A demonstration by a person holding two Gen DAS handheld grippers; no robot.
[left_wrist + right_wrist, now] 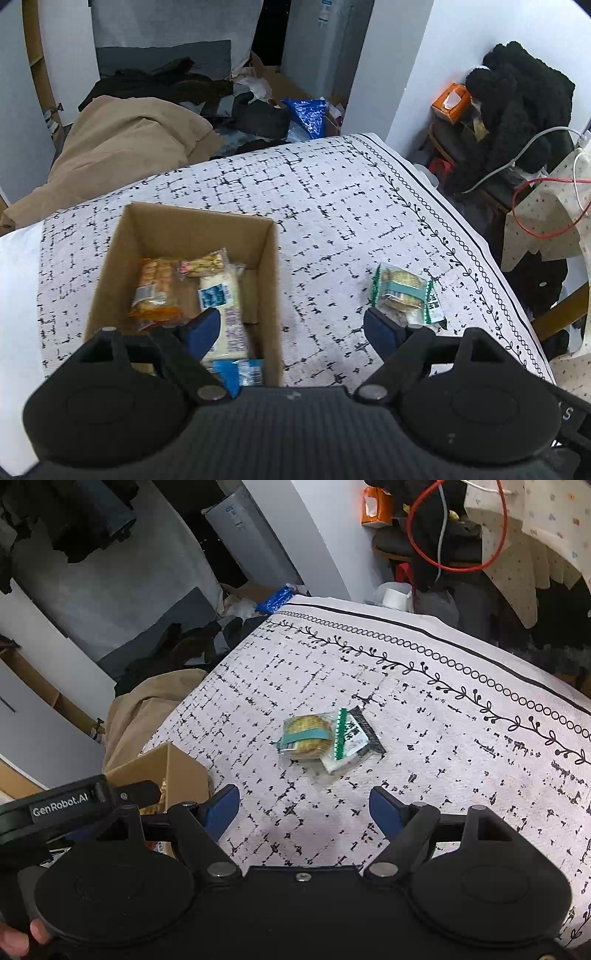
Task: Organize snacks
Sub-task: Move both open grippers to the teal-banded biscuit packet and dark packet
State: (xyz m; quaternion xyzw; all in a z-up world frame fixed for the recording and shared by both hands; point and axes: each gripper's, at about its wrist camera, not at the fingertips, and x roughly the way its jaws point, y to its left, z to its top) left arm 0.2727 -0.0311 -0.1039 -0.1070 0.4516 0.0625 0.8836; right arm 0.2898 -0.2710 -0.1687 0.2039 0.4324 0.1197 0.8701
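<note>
A: Where does the remaining snack lie relative to the tongs?

B: The green-trimmed cracker packet (323, 740) rests on the patterned cloth (461, 760), ahead of the right gripper (304, 808) and close to its centre line, a clear stretch of cloth between them. In the left wrist view the same packet (404, 295) sits just beyond the right-hand fingertip of the left gripper (293, 328), off to one side rather than between the fingers.

A: And its long axis?

B: Roughly crosswise to the right gripper's approach, tilted a little, with a flat white-and-black wrapper end trailing to the right.

A: Which hand is better placed?

B: By judgement, the right: the packet is framed between its fingers. The left hangs over the edge of the cardboard box (271, 280), where an orange packet (157, 291), a white bar (221, 310) and other snacks already lie.

A: State of the tongs?

B: Both stand wide apart and empty; the blue pads (221, 810) touch nothing.

A: Progress?

B: Most snacks appear boxed; this packet seems the last in sight on the cloth
</note>
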